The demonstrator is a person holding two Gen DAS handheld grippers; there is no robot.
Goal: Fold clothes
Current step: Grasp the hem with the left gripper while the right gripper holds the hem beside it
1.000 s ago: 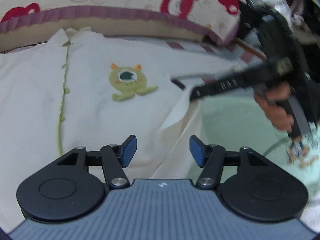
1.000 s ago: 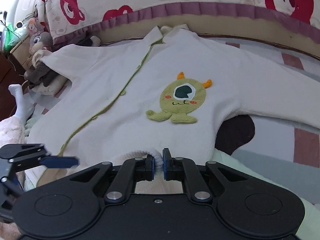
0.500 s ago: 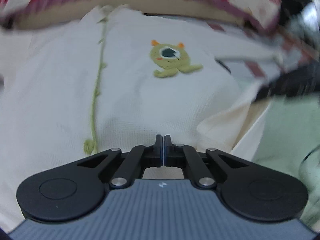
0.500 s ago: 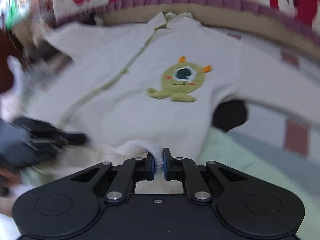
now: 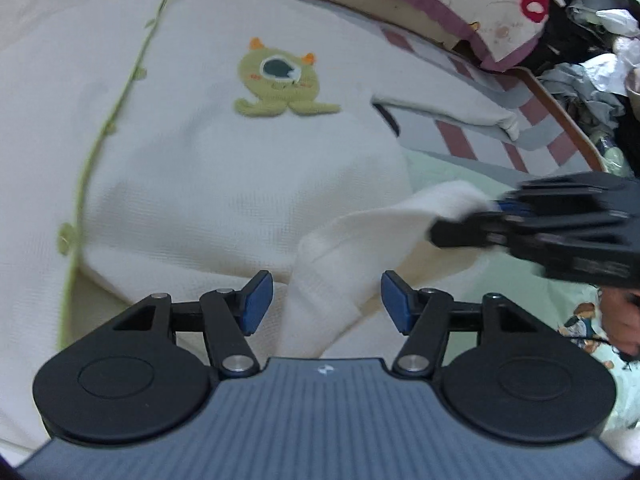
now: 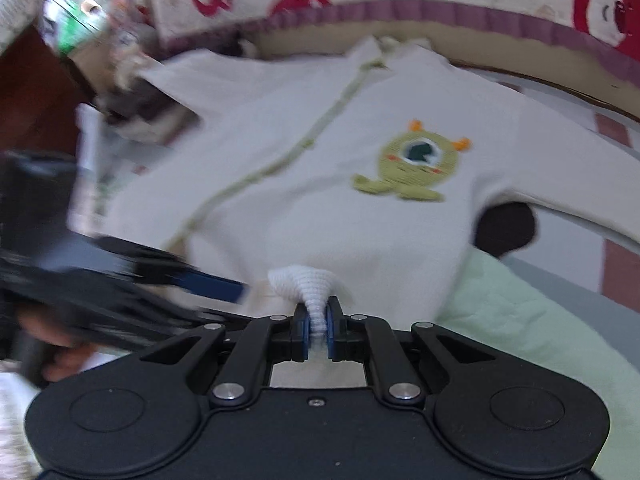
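A cream knit cardigan point(image 5: 208, 168) with a green monster patch point(image 5: 280, 80) and green button trim lies spread face up on the bed. My left gripper point(image 5: 326, 302) is open at the bottom hem, with a fold of ribbed hem point(image 5: 332, 264) lying loose between its blue pads. My right gripper point(image 6: 316, 330) is shut on a bunched piece of the ribbed hem point(image 6: 308, 280), held slightly raised. In the left wrist view the right gripper point(image 5: 496, 210) comes in blurred from the right, pinching that hem. One blue pad point(image 6: 216, 285) of the left gripper shows in the right wrist view.
A bear-print quilt point(image 6: 440, 12) with a purple border runs along the far side. A pale green blanket point(image 6: 520, 320) lies under the hem at the right. Piled clothes point(image 5: 588, 40) sit at the far right, and soft toys point(image 6: 120, 92) at the far left.
My left gripper was open, shut at the hem half a second ago, and is open again. My right gripper stayed shut on the hem and lifted it a little.
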